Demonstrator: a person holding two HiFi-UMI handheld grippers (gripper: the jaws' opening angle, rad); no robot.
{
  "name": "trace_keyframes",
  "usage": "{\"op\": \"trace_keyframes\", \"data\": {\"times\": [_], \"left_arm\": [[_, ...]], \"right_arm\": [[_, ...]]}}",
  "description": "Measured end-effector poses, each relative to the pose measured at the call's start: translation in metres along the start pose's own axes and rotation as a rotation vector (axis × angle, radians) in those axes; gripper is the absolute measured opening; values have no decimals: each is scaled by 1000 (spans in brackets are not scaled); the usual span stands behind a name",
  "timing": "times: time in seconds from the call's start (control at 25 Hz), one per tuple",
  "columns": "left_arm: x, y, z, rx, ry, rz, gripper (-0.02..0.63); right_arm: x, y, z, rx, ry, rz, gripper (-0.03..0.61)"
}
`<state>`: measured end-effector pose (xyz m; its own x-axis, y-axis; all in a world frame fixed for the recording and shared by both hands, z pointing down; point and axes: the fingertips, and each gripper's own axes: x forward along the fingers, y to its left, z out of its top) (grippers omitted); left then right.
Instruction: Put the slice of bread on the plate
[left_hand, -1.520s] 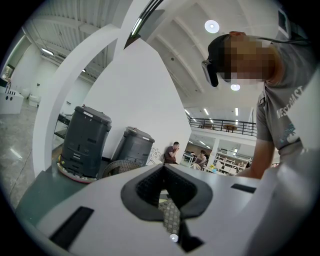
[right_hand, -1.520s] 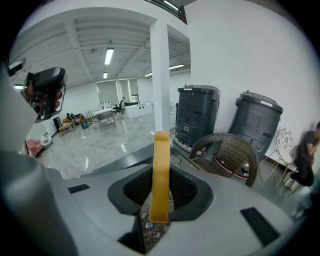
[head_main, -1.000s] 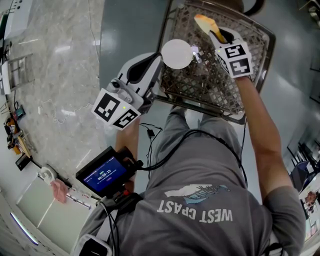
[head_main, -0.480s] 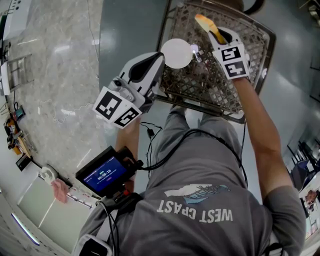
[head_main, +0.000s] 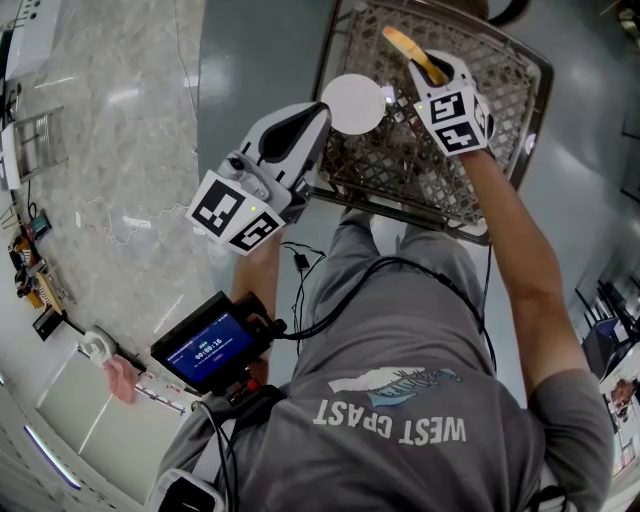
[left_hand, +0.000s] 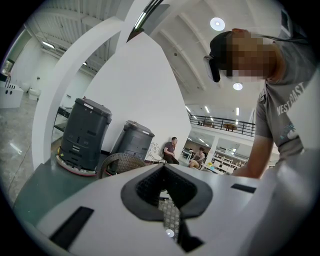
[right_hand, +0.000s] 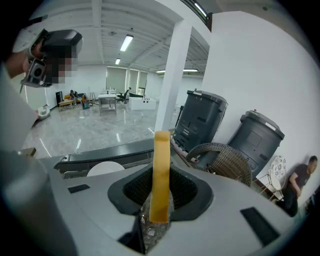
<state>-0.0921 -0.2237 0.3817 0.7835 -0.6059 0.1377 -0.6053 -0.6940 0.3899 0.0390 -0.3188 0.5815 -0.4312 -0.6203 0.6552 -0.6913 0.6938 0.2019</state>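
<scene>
The right gripper (head_main: 430, 72) has been shifted toward the plate (head_main: 352, 104), the bread slice (head_main: 404, 44) clenched endwise in its fingers for laying flat; the left gripper (head_main: 321, 113) is held closed and empty.

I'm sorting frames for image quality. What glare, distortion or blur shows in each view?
Head view: fisheye bending, glare streaks on the marble floor, plate nearly blown out white. Left gripper view: black rounded corners, bright ceiling lamps, a mosaic patch. Right gripper view: slice of bread sharp, same dark corners.
</scene>
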Motion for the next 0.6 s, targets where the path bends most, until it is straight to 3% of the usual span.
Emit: {"op": "trace_keyframes", "data": {"times": [0.6], "left_arm": [[0,0,-5,-6,14,1,6]], "right_arm": [[15,7,-11,-123,12,-23,89]]}}
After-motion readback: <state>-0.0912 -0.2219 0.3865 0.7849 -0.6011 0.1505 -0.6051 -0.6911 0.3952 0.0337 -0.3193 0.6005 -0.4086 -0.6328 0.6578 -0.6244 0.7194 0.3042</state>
